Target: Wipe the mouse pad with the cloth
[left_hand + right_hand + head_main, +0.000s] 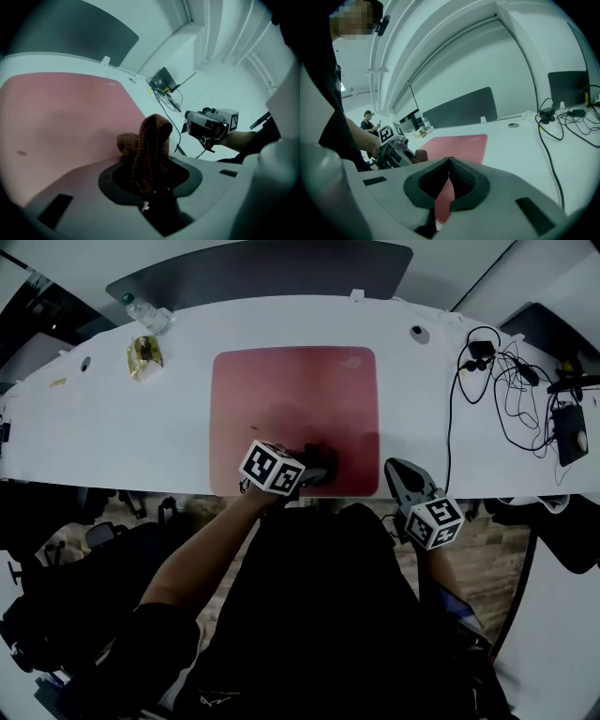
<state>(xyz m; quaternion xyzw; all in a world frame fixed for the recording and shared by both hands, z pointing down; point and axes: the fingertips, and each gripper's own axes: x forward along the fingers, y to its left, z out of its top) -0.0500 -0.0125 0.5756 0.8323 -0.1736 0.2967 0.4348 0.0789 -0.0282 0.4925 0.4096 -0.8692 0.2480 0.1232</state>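
A red mouse pad [295, 409] lies in the middle of the white desk [112, 427]. My left gripper [322, 469] is at the pad's near edge, shut on a brown knitted cloth [150, 140] that bunches up between its jaws, over the pad [61, 112]. My right gripper [399, 470] hovers at the desk's front edge, just right of the pad, its jaws closed together with nothing in them. The right gripper view has the right gripper [449, 164] in front, with the pad [459, 143] and the left gripper [393, 147] beyond.
A water bottle [145, 313] and a yellow packet [144, 357] sit at the far left. Tangled black cables [502, 381] and a dark device [569, 432] occupy the right end. A grey partition [262, 273] stands behind the desk. A person [370, 123] stands far off.
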